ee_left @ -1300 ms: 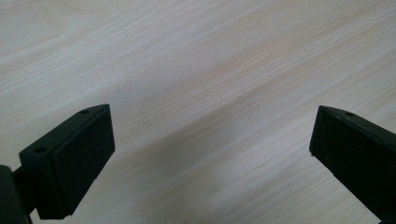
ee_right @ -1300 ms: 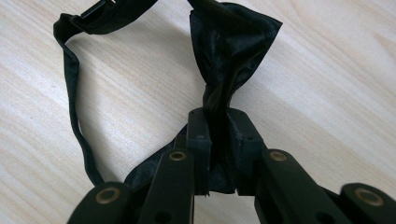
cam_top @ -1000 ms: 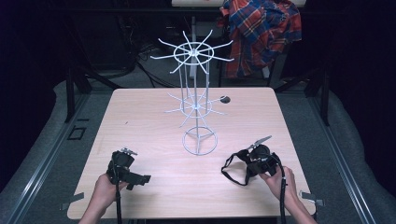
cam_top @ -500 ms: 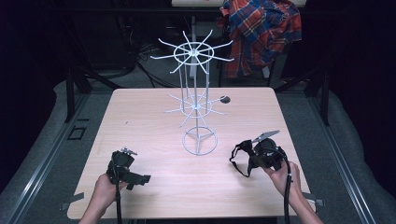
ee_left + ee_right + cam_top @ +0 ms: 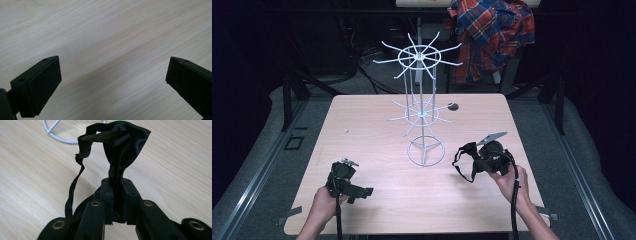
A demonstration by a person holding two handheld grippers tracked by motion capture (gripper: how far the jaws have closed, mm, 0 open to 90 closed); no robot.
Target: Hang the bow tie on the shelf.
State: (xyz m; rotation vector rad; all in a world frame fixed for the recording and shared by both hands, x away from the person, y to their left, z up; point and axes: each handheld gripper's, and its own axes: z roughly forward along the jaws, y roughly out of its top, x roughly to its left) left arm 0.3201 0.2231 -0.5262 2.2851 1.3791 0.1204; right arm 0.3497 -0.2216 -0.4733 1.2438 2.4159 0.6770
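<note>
Black fabric with a thin strap [image 5: 117, 147] sat pinched between the closed jaws of the right gripper [image 5: 117, 182], bunched up and sticking out past the tips, with a loop of strap [image 5: 72, 192] hanging off to one side. In the high view the right gripper [image 5: 484, 157] was held above the right near part of the wooden table [image 5: 362, 130], close to the ring base of the white wire rack [image 5: 424, 150] (a two-tier hook stand, spokes at the top and lower down). The left gripper [image 5: 343, 179] rested low at the left near corner, jaws spread wide with nothing but bare wood grain [image 5: 112, 50] between them, well apart from the rack.

Judged risks from here, assuming the fabric was meant for a hook:
- The grip was on a scrunched fold, not the strap, so the cloth could slide out under a tug.
- The dangling loop could snag on a lower spoke [image 5: 399, 117] before reaching the intended one, dragging the rack.
- The rack looked light and tall on a small base; a sideways pull from the right gripper would likely tip or spin it, and the left gripper was too far off to steady it.
- The loop hung narrow and limp, so threading it over a spoke tip one-handed might miss (could not tell how wide it opened).

A plaid shirt [image 5: 492, 35] hung behind the table, out of play.
</note>
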